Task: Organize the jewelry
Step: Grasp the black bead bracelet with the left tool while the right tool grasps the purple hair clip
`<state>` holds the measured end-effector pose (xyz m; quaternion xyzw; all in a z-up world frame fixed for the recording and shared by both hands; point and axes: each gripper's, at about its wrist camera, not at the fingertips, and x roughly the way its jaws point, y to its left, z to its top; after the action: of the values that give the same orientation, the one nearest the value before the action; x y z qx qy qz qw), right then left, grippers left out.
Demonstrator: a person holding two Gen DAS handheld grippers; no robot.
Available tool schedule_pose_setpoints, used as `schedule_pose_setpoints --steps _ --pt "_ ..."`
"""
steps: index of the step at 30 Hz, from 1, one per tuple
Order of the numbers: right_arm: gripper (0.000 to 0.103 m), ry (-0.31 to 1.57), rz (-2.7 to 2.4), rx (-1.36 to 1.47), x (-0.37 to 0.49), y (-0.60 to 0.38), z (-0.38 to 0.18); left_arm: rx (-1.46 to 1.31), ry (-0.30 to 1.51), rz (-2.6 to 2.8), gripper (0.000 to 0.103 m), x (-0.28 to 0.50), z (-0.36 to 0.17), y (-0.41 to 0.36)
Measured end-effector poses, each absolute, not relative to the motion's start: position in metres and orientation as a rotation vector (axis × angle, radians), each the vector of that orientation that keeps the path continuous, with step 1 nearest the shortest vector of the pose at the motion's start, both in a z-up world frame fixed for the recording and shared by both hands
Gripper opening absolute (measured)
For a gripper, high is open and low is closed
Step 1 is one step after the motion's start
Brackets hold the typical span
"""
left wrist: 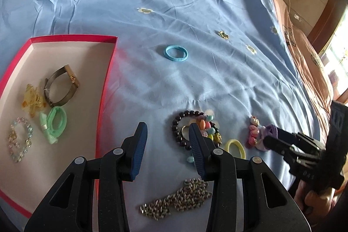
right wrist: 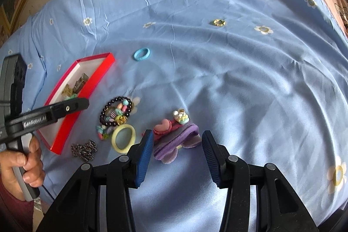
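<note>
A red box [left wrist: 107, 79] with a white inside holds a metal bangle [left wrist: 62, 85], an amber clip [left wrist: 32, 101], a green clip [left wrist: 55, 123] and a clear bead bracelet [left wrist: 19, 138]; it also shows in the right wrist view [right wrist: 65, 129]. My left gripper [left wrist: 167, 140] is open and empty above the sheet, just right of the box. A dark bead bracelet [left wrist: 177, 134] with coloured beads lies by its right finger. My right gripper [right wrist: 177, 145] is open, its fingers on either side of a purple hair tie [right wrist: 174, 145] on the sheet.
On the blue flowered sheet [right wrist: 239, 90] lie a yellow hair tie [right wrist: 124, 138], a pink heart clip [right wrist: 162, 127], a cartoon clip [right wrist: 180, 115], a metal chain [right wrist: 84, 150], a blue hair tie [right wrist: 141, 54] and a gold ring [right wrist: 218, 22]. A pink cover [left wrist: 304, 53] lies at the right.
</note>
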<state>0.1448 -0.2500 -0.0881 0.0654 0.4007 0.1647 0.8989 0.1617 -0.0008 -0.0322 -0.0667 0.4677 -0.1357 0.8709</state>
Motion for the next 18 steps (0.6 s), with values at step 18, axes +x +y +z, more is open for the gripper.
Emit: schedule_pose_setpoints --steps 18 --pt "0.008 0.805 0.333 0.119 0.152 -0.252 -0.092 -0.044 1.046 -0.379 0.007 0.187 -0.06 -0.032"
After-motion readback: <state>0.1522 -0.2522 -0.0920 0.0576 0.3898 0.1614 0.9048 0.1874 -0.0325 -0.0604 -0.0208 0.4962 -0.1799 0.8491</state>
